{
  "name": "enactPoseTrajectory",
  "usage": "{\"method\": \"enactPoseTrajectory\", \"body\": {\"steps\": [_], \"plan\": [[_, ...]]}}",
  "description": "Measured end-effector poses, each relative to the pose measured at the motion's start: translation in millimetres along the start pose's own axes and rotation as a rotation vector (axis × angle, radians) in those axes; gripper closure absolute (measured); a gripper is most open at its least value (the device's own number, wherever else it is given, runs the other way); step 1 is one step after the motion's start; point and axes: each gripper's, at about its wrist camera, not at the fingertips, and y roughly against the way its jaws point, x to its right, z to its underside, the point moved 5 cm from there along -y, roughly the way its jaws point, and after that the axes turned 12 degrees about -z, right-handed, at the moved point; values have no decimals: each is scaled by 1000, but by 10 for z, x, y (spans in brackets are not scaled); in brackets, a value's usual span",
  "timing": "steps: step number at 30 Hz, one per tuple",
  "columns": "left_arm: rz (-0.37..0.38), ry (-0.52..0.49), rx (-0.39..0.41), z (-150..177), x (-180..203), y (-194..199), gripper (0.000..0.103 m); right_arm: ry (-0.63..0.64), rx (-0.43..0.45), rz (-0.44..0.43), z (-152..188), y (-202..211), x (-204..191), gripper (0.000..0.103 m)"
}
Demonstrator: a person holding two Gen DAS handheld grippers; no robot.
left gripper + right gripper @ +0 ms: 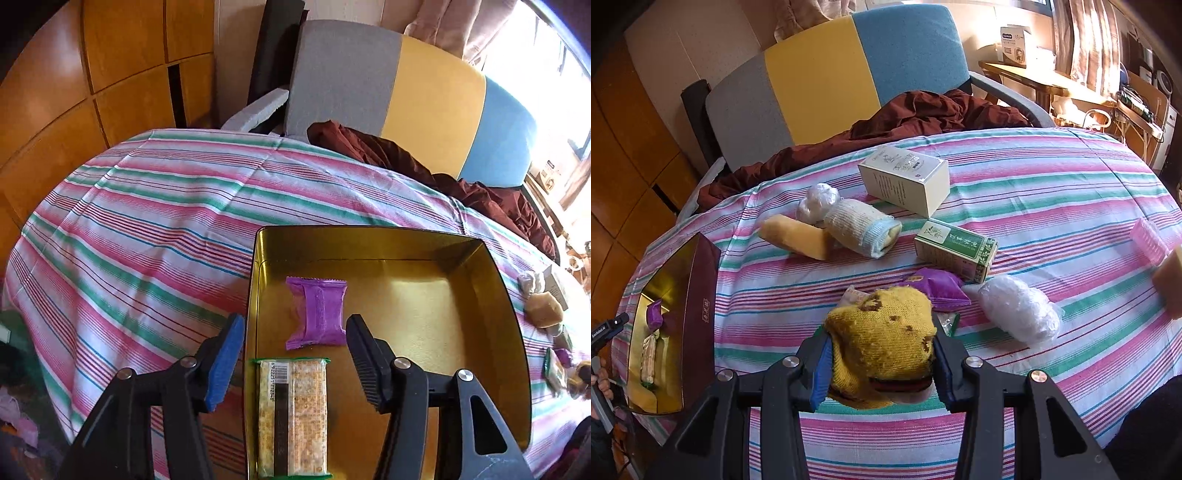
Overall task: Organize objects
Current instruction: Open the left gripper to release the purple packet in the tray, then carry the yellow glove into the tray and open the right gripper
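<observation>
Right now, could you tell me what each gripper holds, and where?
Right gripper clamps the yellow knitted sock bundle across its sides; left gripper holds nothing.

Bright window light flares top right (fisheye bends the edges), picture otherwise mostly sharp.

Cracker pack (pixel 293 417) in the gold tin (pixel 511 332) carries a barcode sticker; digits under it look like "6 92225…" but are too blurred to read in full. Beyond the tin on the cloth, the green box (pixel 956 251) and the white box (pixel 905 179) both carry Chinese print, too small to make out. The tin's dark outer wall has gold characters, also unreadable, and the left gripper (pixel 607 328) bears a white logo strip I can't resolve.
</observation>
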Motion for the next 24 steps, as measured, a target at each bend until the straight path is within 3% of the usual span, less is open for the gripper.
{"method": "enactPoseTrajectory", "body": {"steps": [5,13,19,24], "plan": [[17,21,76,92,-74,352,41,63,10,-77,-7,26,-418,58],[48,67,124,297,-177,660,39,272,-29,-292,66,-109,-1731,58],[55,122,112,460,-320,715,39,384,-131,-397,320,-455,-2524,58],[53,132,114,569,-399,736,38,391,-235,-426,575,-889,-2894,58]]}}
